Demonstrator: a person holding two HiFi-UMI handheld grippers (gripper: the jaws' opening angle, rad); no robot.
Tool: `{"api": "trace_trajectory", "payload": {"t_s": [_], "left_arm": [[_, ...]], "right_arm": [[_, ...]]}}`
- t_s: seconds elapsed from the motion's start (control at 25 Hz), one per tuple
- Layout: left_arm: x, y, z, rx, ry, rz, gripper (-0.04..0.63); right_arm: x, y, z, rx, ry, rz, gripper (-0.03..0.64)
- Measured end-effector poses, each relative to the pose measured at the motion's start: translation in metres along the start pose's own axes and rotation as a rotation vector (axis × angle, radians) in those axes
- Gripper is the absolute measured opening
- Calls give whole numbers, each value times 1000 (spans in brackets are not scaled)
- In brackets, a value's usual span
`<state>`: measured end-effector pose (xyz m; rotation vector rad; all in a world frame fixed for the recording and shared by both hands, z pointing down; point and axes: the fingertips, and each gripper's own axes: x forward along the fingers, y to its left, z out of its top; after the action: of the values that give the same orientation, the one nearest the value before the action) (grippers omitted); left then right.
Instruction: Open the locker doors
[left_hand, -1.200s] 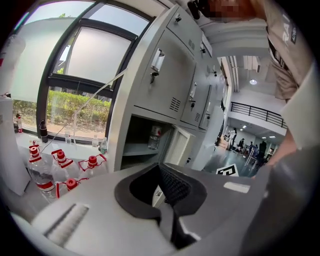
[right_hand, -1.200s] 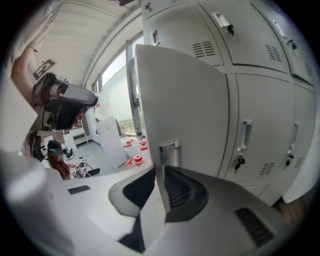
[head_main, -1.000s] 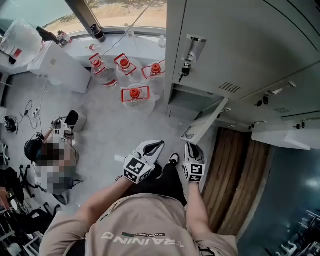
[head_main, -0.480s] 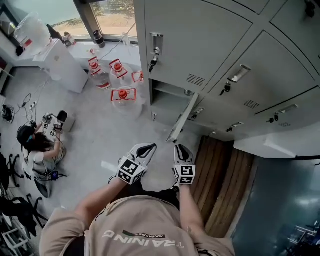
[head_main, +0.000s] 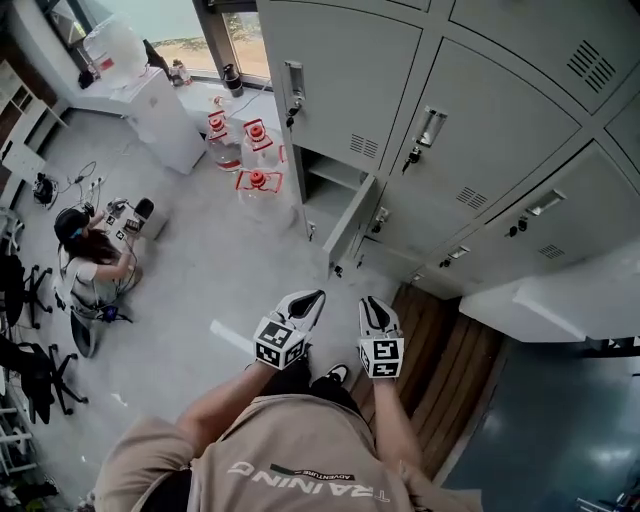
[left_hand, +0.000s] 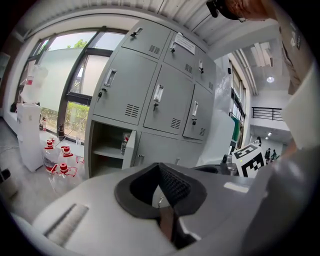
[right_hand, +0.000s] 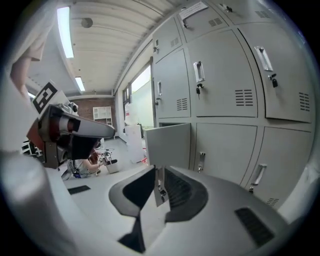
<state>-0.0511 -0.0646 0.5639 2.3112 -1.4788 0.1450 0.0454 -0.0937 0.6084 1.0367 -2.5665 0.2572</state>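
Note:
A bank of grey lockers (head_main: 480, 130) fills the upper right of the head view. One lower locker door (head_main: 350, 222) stands swung out, baring its shelved compartment (head_main: 322, 188); the other doors are closed. Both grippers are held low in front of my chest, well back from the lockers. My left gripper (head_main: 318, 295) is shut and holds nothing. My right gripper (head_main: 374, 300) has a narrow gap between its pads, also with nothing in it. The open door (right_hand: 167, 145) faces the right gripper (right_hand: 158, 172). The left gripper (left_hand: 159, 167) looks at the bared compartment (left_hand: 107, 145).
Several water jugs with red caps (head_main: 257, 180) stand beside the open locker. A white cabinet (head_main: 165, 115) sits under the window. A person (head_main: 90, 265) sits on the grey floor at left, near black chairs (head_main: 30, 360). Wooden flooring (head_main: 440, 350) runs along the lockers' foot.
Both grippers have drawn back from the open door, which the right one was next to. The head view has swung to take in more of the locker bank.

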Motion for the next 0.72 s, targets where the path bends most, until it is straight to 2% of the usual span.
{"api": "trace_trajectory", "payload": {"t_s": [0.32, 0.72], "left_arm": [[5, -41, 6, 40, -19, -38, 6], [25, -66, 4, 72, 2, -45, 6]], "right_arm": [[-43, -4, 15, 7, -64, -18, 60], [-52, -32, 5, 47, -79, -20, 60]]}}
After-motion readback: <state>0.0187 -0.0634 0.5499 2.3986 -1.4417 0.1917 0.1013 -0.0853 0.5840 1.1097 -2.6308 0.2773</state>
